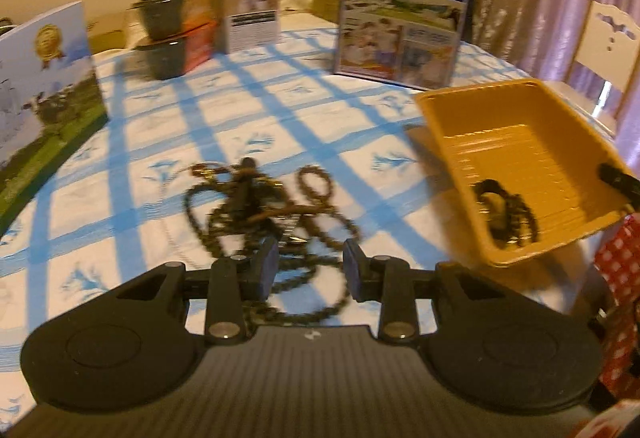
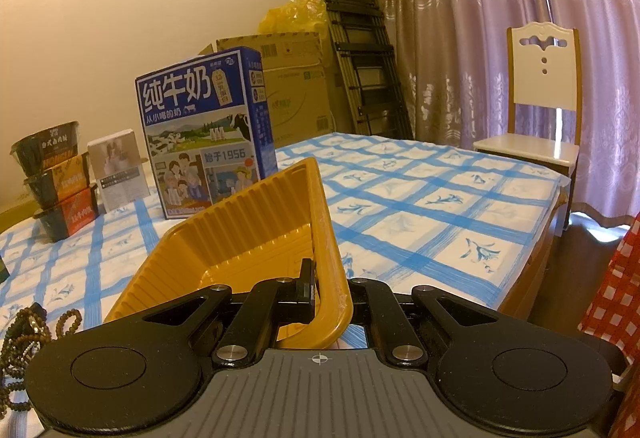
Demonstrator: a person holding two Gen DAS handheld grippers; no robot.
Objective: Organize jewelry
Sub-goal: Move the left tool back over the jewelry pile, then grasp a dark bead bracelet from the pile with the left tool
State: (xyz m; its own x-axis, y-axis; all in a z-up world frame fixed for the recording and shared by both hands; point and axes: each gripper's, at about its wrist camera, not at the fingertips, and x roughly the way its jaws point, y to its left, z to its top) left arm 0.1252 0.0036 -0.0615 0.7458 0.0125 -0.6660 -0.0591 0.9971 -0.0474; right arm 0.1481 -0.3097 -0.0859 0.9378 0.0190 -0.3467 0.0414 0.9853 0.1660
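A tangle of dark beaded necklaces (image 1: pixel 264 214) lies on the blue-checked tablecloth, just ahead of my left gripper (image 1: pixel 310 268), which is open and empty above its near strands. A yellow plastic tray (image 1: pixel 520 142) is tilted at the right with one dark beaded piece (image 1: pixel 504 214) inside. My right gripper (image 2: pixel 328 298) is shut on the tray's rim (image 2: pixel 332 238) and holds it tilted up off the table. The necklace pile also shows at the left edge of the right wrist view (image 2: pixel 24 342).
A blue milk carton box (image 1: pixel 404 10) stands behind the tray. Stacked noodle bowls (image 1: pixel 172 6) and a small white box (image 1: pixel 252 10) stand at the back left; a picture box (image 1: pixel 44 86) at the left. A white chair (image 2: pixel 540 110) stands past the table's far edge.
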